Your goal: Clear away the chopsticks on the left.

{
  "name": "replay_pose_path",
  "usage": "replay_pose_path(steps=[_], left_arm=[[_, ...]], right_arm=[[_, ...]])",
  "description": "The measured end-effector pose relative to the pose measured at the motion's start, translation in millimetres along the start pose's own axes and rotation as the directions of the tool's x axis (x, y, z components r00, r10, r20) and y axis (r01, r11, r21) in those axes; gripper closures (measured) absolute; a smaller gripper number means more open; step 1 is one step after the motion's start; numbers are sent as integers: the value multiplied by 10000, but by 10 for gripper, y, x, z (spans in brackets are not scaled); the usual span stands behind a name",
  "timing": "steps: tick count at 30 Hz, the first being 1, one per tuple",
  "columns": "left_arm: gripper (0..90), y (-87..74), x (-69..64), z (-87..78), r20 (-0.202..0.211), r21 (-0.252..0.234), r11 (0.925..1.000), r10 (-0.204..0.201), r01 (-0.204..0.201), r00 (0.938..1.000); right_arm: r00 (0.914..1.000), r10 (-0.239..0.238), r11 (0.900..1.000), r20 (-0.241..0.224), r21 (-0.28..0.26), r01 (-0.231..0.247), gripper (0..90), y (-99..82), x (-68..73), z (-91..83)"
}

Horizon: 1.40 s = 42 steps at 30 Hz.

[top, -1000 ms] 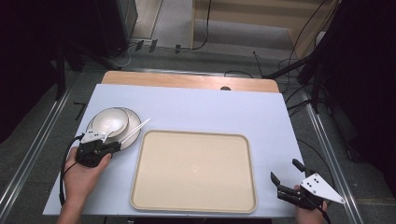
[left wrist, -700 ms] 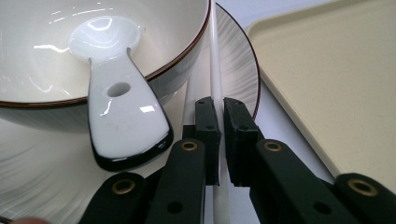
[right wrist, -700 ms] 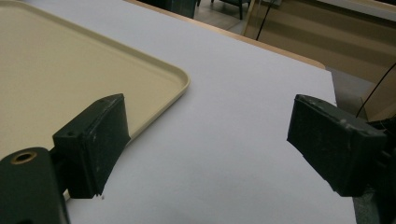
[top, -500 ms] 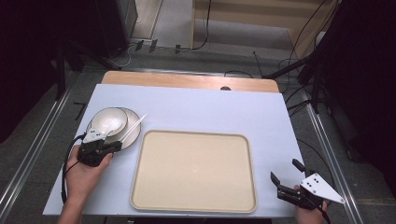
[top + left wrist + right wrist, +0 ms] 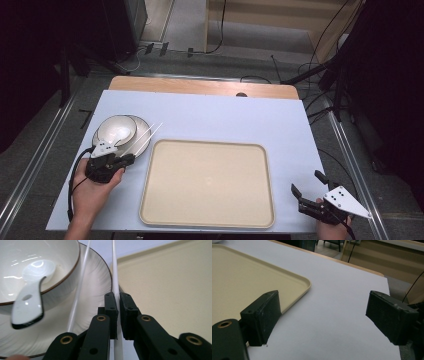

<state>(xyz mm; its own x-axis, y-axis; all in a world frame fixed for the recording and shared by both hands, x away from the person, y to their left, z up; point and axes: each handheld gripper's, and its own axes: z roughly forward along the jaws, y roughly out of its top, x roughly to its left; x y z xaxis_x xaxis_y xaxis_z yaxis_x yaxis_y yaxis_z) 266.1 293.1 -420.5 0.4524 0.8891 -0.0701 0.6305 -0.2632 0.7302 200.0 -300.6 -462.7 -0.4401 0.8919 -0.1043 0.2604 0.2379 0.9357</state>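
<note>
Raised slightly off the plate (image 5: 142, 131), one chopstick (image 5: 114, 270) sits clamped in my left gripper (image 5: 118, 311); its thin shaft may pivot and slip.

Overhead forward-down, two close views, shared tray (image 5: 207, 185)

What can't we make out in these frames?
- Lower end of the pinched chopstick: left gripper view, hidden behind the left gripper.
- Spoon handle tip: same view, blurred, too close.
- Plate near rim: high view, covered by the gripper.
- Tray: right gripper view, cut off by the left edge.
</note>
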Motion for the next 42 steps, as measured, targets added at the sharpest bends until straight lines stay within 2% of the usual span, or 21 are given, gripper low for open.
replay_pose_path(steps=[8, 9, 13, 14, 19, 24, 25, 29, 32, 36, 38, 42], left_arm=[[855, -16, -174, 32, 298, 95, 9999, -62, 59, 9995], [854, -21, -212, 46, 512, 108, 9998, -163, 158, 9986], [854, -27, -282, 72, 720, 126, 9996, -269, 261, 9970], [854, -31, -328, 88, 823, 180, 9995, -278, 265, 9962], [853, -34, -403, 104, 917, 293, 9991, -330, 304, 9952], [853, -53, -463, 138, 1243, 425, 9968, -725, 677, 9896], [853, -62, -480, 159, 1445, 444, 9960, -837, 780, 9860], [853, -82, -511, 205, 1534, 477, 9935, -1093, 1031, 9821], [853, -102, -540, 257, 1687, 585, 9900, -1362, 1281, 9762], [853, -116, -599, 316, 1598, 819, 9877, -1450, 1333, 9764], [853, -130, -619, 351, 1666, 884, 9859, -1554, 1422, 9737], [853, -159, -645, 410, 1667, 971, 9844, -1615, 1468, 9727]], right_arm=[[9998, 173, 9997, -35, -145, -174, 130, -7, -19, -12], [9998, 195, 9997, -37, -168, -195, 130, -8, -22, -15], [9996, 280, 9994, -68, -223, -282, 130, -10, -25, -19], [9993, 329, 9987, -156, -377, -334, 130, -14, -29, -24], [9990, 399, 9978, -185, -519, -408, 130, -11, -34, -36], [9984, 533, 9963, -210, -664, -546, 130, -14, -54, -55], [9984, 534, 9963, -202, -667, -547, 130, -14, -55, -55], [9987, 483, 9968, -182, -629, -493, 130, -16, -59, -50], [9987, 483, 9969, -168, -619, -493, 130, -18, -59, -48], [9988, 481, 9968, -131, -632, -489, 130, -17, -63, -53], [9988, 484, 9967, -103, -643, -489, 130, -17, -64, -55], [9989, 463, 9970, -107, -610, -468, 130, -19, -68, -54]])
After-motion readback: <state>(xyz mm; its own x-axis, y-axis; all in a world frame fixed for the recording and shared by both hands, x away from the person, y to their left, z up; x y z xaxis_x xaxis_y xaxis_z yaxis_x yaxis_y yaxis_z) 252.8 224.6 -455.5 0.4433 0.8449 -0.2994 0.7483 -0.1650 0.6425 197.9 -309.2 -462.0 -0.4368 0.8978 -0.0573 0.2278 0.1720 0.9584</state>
